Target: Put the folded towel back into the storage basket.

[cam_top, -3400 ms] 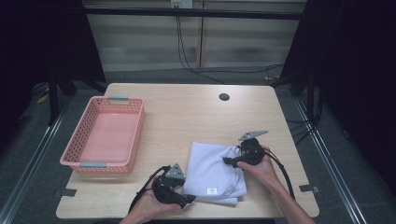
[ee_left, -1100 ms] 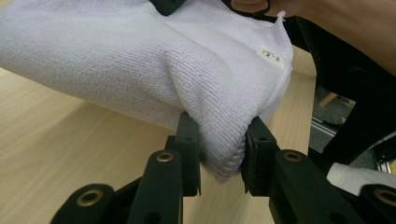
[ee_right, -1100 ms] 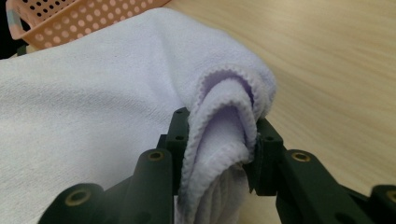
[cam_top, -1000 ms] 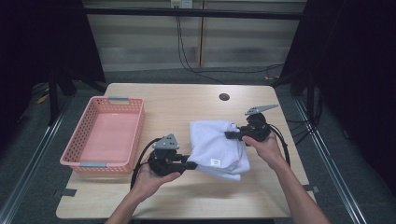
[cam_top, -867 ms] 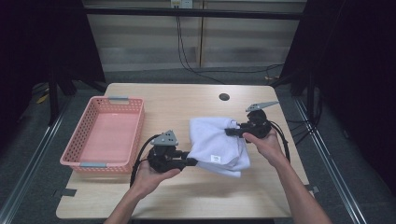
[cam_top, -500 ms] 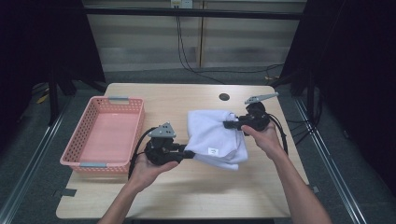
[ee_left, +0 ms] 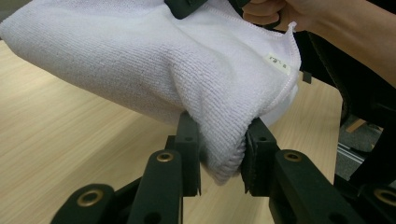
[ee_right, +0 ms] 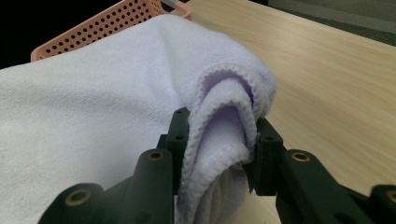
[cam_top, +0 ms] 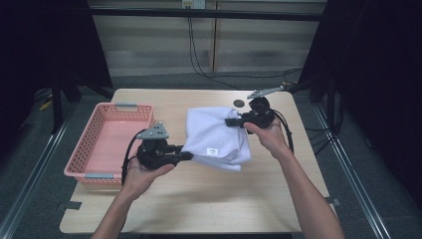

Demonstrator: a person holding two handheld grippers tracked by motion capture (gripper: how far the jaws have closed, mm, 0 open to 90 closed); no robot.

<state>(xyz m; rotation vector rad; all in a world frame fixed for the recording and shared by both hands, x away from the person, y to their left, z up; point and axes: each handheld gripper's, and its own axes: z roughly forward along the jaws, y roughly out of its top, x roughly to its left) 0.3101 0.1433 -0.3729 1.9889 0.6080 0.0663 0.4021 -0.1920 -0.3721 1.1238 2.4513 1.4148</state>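
A folded white towel (cam_top: 214,137) hangs above the wooden table (cam_top: 209,199), held between both grippers. My left gripper (cam_top: 188,155) is shut on its near left corner; in the left gripper view the pads pinch a thick fold of the towel (ee_left: 196,74) at the left gripper (ee_left: 221,156). My right gripper (cam_top: 230,122) is shut on the far right edge; in the right gripper view several hemmed layers of the towel (ee_right: 93,102) bunch between the pads of the right gripper (ee_right: 219,149). A small label (cam_top: 212,151) shows on the towel's front face.
A pink perforated basket (cam_top: 92,144) stands at the table's left, its rim (ee_right: 102,23) also behind the towel in the right gripper view. A dark round hole (cam_top: 239,103) sits near the table's far edge. Cables trail from both grippers.
Both grippers have lifted the towel off the table and carried it away from the near edge and leftwards, toward the basket. The towel now sags between them.
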